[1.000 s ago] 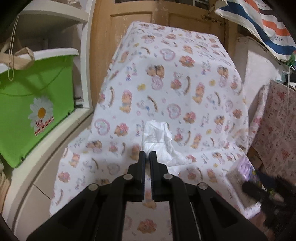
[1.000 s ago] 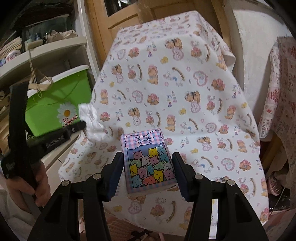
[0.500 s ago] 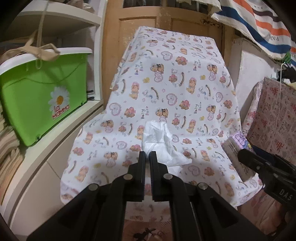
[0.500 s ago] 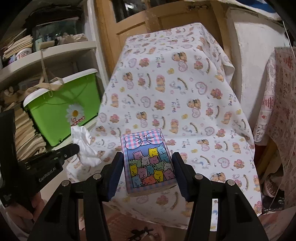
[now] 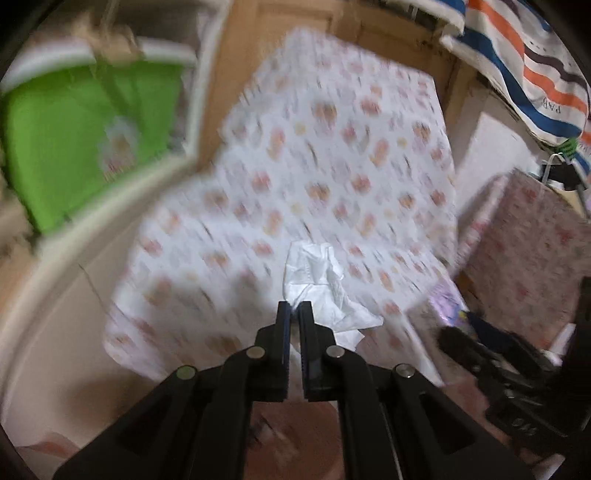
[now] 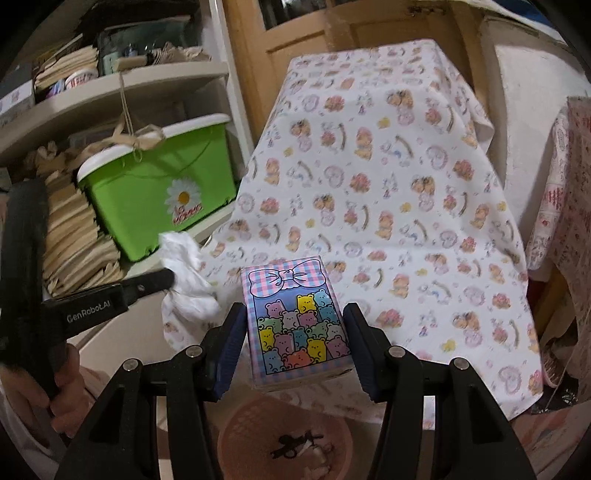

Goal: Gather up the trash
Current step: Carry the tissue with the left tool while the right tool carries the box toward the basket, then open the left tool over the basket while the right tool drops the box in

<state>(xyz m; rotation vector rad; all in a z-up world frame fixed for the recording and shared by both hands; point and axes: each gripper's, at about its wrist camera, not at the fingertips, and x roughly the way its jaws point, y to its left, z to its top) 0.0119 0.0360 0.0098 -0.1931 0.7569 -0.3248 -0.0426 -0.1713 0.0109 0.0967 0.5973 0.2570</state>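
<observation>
My left gripper (image 5: 294, 308) is shut on a crumpled white tissue (image 5: 317, 284), held in the air in front of the cloth-covered table (image 5: 332, 155). The tissue (image 6: 184, 273) and the left gripper (image 6: 162, 278) also show at the left of the right wrist view. My right gripper (image 6: 295, 317) is shut on a pink and blue checked box with coloured bears (image 6: 297, 321). Below the box, a pink basket (image 6: 258, 435) with a few scraps inside stands on the floor.
A green bin with a daisy (image 6: 159, 192) sits on white shelving (image 6: 122, 88) at the left, beside stacked papers (image 6: 70, 236). A wooden door (image 6: 332, 33) is behind the table. A red-patterned cloth (image 6: 565, 206) hangs at the right.
Both grippers have pulled back and down from the table with their loads. The pink basket has come into the right wrist view. The left wrist view is now motion-blurred.
</observation>
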